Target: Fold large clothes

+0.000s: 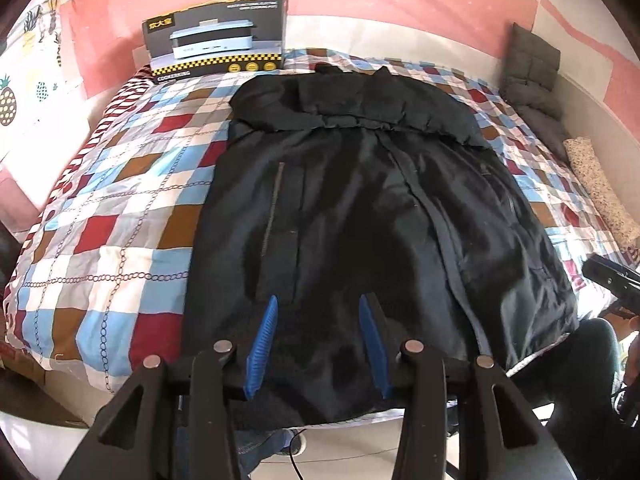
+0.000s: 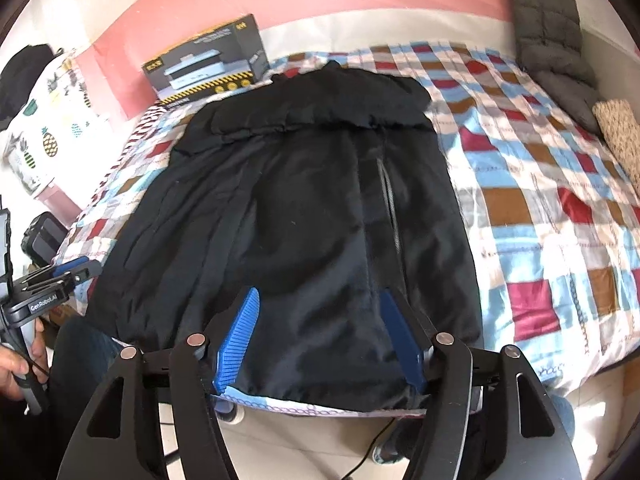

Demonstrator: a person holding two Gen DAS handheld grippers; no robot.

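A large black padded jacket (image 1: 360, 208) lies flat on the bed, its hem toward me and its hood end at the far side; it also shows in the right wrist view (image 2: 304, 216). My left gripper (image 1: 318, 304) is open and empty, hovering just above the hem at its left part. My right gripper (image 2: 320, 300) is open and empty above the hem's right part. The right gripper's body shows at the edge of the left wrist view (image 1: 612, 280), and the left gripper shows in the right wrist view (image 2: 60, 276).
The bed has a checked quilt (image 1: 112, 208) in red, blue, brown and white. A black appliance box (image 1: 216, 36) stands at the far edge by the pink wall. Grey cushions (image 1: 532, 68) and a speckled roll (image 1: 600, 192) lie at the right. A pineapple-print pillow (image 1: 28, 60) is left.
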